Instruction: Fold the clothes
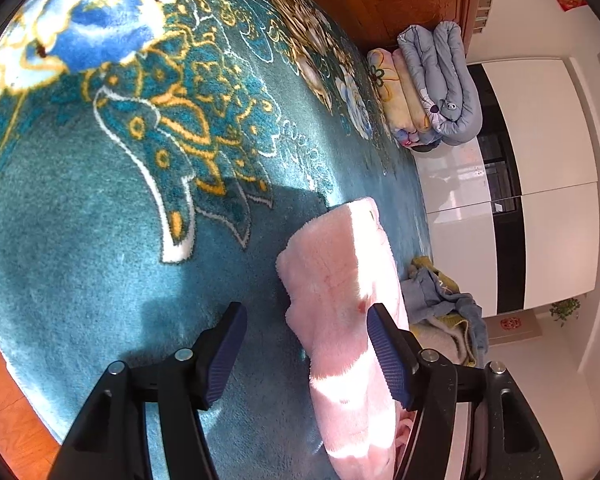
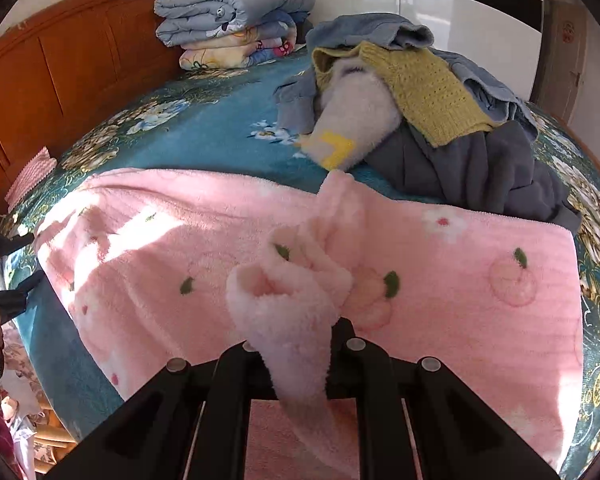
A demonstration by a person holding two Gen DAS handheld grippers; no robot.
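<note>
Right wrist: right gripper (image 2: 296,344) fingers clamp fluffy pink garment (image 2: 420,280) (left gripper (image 1: 306,354) fingers apart).

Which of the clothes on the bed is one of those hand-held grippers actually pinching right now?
The pink fleece garment with fruit prints. The right hand-held gripper is shut on its bunched cuff; the pile of clothes behind lies untouched.

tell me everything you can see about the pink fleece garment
The pink fleece garment looks plush and fluffy, printed with peaches, green leaves and small white flowers. It lies spread across the teal bedspread, partly sunlit. One bunched, rolled part rises from its middle into the right gripper, whose jaws are closed on it. The clothes pile lies just beyond it.
</note>
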